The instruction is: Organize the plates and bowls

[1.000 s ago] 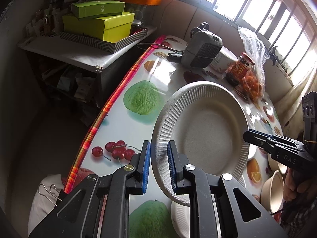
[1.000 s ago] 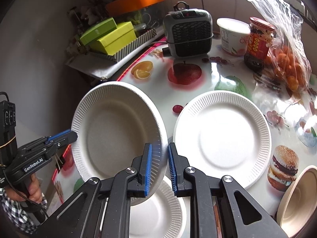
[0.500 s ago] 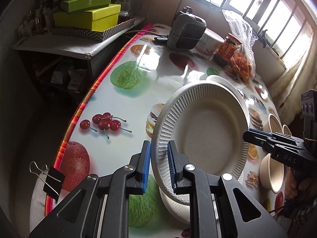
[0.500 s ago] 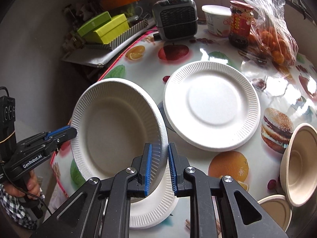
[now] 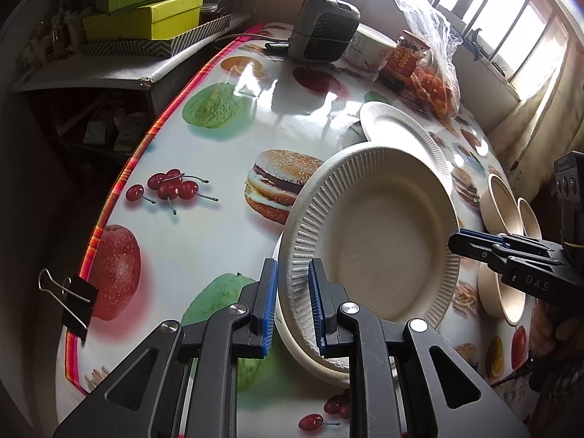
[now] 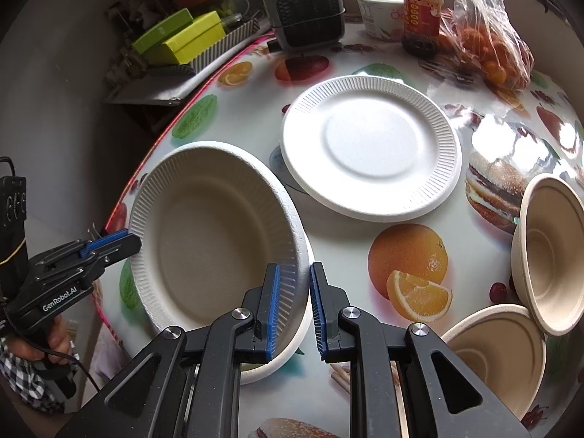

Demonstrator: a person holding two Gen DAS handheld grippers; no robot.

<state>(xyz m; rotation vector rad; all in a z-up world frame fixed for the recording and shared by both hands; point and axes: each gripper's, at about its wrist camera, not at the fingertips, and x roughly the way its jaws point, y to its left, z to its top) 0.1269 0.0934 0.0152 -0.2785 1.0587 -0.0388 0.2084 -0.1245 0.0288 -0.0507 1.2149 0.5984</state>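
Holding a ribbed paper plate (image 5: 379, 233) tilted above another plate (image 6: 292, 357) on the bench (image 5: 204, 241), we pinch its near rim with the left hand-held gripper (image 5: 291, 306), jaws closed on the rim. Our right hand-held gripper (image 6: 295, 308) straddles the opposite rim, jaws slightly apart, so whether it grips is unclear. Beyond lies a flat white plate (image 6: 368, 146); tan bowls (image 6: 547, 255) sit to the right. A small heater (image 6: 308, 11) stands farthest back.

Opposed close wrist views, shared plate (image 5: 387, 241).
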